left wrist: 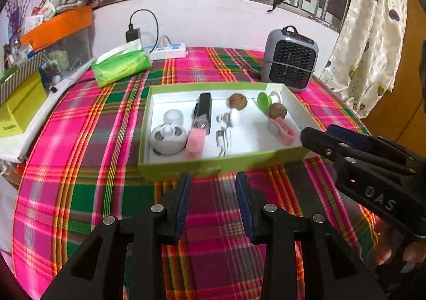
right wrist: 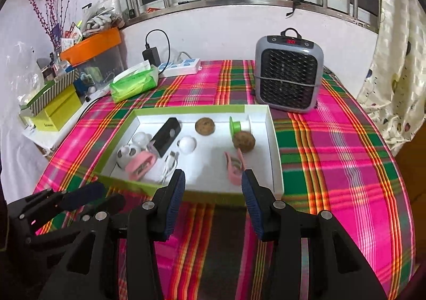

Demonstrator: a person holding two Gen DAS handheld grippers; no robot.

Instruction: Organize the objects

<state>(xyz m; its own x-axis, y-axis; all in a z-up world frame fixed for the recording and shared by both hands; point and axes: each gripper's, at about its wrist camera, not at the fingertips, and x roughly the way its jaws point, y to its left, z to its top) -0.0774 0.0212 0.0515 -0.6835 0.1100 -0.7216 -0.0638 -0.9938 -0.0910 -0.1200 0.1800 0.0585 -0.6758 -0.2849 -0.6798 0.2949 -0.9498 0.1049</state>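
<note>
A green-edged white tray sits on the plaid tablecloth. It holds two walnuts, a black box, two pink clips, a green-and-white spool, a white round case, a white knob and a white cable. My left gripper is open and empty in front of the tray. My right gripper is open and empty at the tray's near right corner.
A grey heater stands behind the tray on the right. A green tissue pack and a white power strip lie at the back. Cluttered boxes stand at the left. A curtain hangs at the right.
</note>
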